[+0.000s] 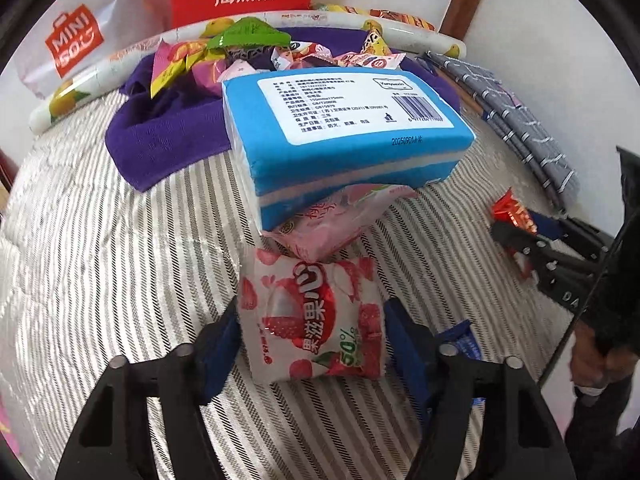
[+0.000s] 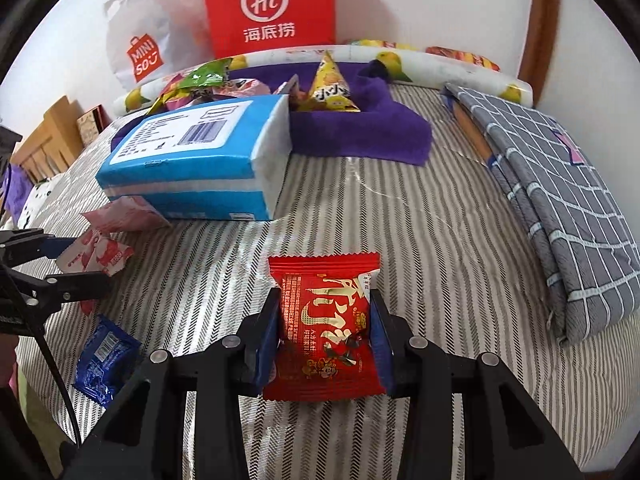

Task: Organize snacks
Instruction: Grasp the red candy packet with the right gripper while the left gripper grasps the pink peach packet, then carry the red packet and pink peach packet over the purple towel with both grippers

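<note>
A white and red lychee jelly packet (image 1: pixel 312 320) lies on the striped bedcover (image 1: pixel 100 264), with my left gripper (image 1: pixel 312 314) shut on it, its blue pads (image 1: pixel 226 332) pressing both side edges. The right wrist view shows that gripper (image 2: pixel 76 266) at far left with the packet (image 2: pixel 96 258) between its fingers. My right gripper (image 2: pixel 325 296) is shut on a red snack packet (image 2: pixel 324 328), held just above the cover; the left wrist view shows it (image 1: pixel 516 232) at the right with the red packet (image 1: pixel 514 210).
A blue tissue pack (image 1: pixel 344 128) rests on a pink packet (image 1: pixel 324 224). Behind it, several snacks lie on a purple towel (image 2: pixel 360 132). A small blue packet (image 2: pixel 104 360) lies near the left gripper. Red bag (image 2: pixel 272 4), white bag (image 2: pixel 140 48) and folded grey cloth (image 2: pixel 560 216) border the bed.
</note>
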Available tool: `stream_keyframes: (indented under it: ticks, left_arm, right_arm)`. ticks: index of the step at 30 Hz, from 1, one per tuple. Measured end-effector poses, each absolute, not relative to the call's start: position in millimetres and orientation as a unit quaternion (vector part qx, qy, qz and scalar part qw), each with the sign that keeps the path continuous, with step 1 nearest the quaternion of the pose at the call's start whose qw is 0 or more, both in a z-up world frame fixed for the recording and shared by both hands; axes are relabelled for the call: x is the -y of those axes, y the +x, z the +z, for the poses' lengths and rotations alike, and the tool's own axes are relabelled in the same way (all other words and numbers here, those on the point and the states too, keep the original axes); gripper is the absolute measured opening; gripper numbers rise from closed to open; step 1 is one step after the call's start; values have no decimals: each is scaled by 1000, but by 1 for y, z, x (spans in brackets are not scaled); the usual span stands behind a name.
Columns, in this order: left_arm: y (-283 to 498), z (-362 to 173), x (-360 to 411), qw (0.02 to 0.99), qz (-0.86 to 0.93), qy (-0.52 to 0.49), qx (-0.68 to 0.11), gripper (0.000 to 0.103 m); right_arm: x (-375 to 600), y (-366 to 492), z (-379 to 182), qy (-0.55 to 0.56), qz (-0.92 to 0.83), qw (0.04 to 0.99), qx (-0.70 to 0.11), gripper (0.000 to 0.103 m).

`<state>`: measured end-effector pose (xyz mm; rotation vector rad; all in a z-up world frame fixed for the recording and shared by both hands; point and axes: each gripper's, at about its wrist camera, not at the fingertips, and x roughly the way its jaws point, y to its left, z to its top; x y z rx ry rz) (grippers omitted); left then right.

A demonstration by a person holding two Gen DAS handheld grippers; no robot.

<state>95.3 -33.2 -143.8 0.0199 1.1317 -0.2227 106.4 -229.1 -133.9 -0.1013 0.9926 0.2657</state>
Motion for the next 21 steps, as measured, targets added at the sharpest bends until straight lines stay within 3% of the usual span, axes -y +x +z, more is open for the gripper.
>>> stream_keyframes:
  ticks: [8, 21]
  left_arm:
    - [87, -134, 13, 841, -122, -5, -527, 35]
    - [69, -112, -30, 849, -128, -58, -510, 28]
  right_arm:
    - [229, 102, -128, -46, 116, 873, -472, 41]
    - [216, 99, -100, -39, 122, 883, -452, 41]
